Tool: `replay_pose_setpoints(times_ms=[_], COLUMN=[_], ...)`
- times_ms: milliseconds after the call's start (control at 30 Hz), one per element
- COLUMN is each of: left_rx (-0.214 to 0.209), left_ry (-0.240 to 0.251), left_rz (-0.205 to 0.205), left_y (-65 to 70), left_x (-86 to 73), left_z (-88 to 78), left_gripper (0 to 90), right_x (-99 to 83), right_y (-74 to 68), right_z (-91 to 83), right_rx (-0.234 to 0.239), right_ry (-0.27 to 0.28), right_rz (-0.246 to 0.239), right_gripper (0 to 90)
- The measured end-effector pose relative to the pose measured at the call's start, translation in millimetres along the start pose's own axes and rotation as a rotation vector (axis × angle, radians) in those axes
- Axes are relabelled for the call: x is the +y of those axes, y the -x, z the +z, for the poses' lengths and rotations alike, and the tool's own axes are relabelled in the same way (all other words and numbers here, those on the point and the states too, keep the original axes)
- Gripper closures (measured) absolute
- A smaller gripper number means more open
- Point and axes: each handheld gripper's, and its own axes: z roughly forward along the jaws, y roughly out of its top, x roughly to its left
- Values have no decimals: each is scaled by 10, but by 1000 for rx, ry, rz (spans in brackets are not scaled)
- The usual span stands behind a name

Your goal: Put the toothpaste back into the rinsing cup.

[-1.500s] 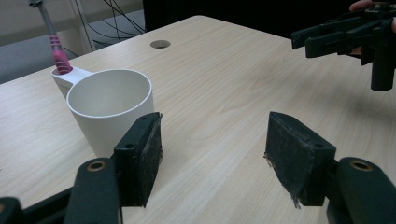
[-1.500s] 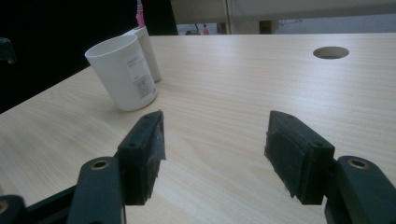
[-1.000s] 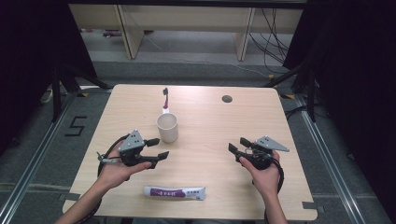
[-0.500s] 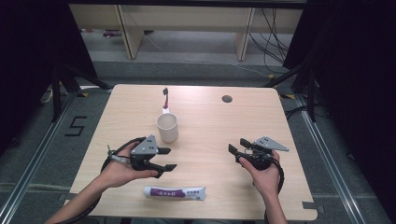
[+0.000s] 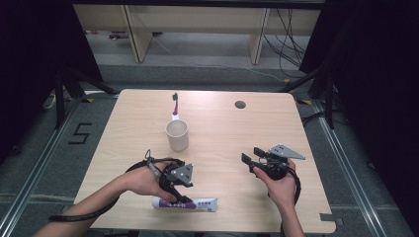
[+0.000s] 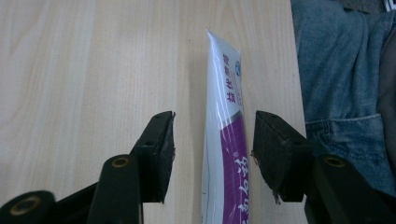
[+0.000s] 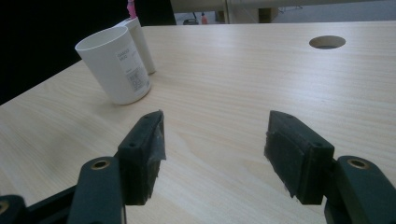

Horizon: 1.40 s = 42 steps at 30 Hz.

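A white and purple toothpaste tube (image 5: 201, 204) lies near the table's front edge. My left gripper (image 5: 182, 199) points down over its left end. In the left gripper view the tube (image 6: 227, 140) lies lengthwise between the two jaws, with a gap on each side. The jaws of the left gripper (image 6: 215, 127) have just been closing, and the pads are not pressing on the tube. My right gripper (image 5: 250, 159) rests at the right, open, with nothing between the jaws (image 7: 215, 149). A white cup (image 5: 177, 134) stands mid-table.
A toothbrush (image 5: 175, 106) with a dark head stands just behind the cup (image 7: 116, 63). A round cable hole (image 5: 240, 104) sits at the table's far right. In the left gripper view, a person's denim-clad leg (image 6: 341, 70) is past the table edge.
My left gripper has moved toward the front edge and to the right, tilting down over the toothpaste tube, and its jaws have narrowed. The right gripper has stayed still.
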Motion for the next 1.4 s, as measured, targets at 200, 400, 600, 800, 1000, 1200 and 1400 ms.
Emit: replay_pose_setpoints(times_ms=[200,400,600,800,1000,1200,1400], left_rx=[-31,-29,-40,-42,-41,-57,-62], left_ry=[-80,-140,-186,-219,-253,-272,-291], left_rz=[-12,-16,6,15,34,25,31], left_y=[12,35,64,78,74,78,52], left_x=[57,107,166,203,219,202,178], left_z=[42,104,162,234,290,367,421], left_gripper=[496,507,517,517,517,519,520], right_x=[-5,-3,-8,-7,-11,-14,-16], right_y=[-5,-11,-8,-12,-10,-11,-13], right_z=[2,2,15,14,21,24,23], right_rx=[4,6,7,0,6,7,10], right_ry=[-11,-18,-13,-17,-12,-14,-20], right_rz=[7,10,1,-4,-1,1,3], right_gripper=[382,382,382,381,382,381,381])
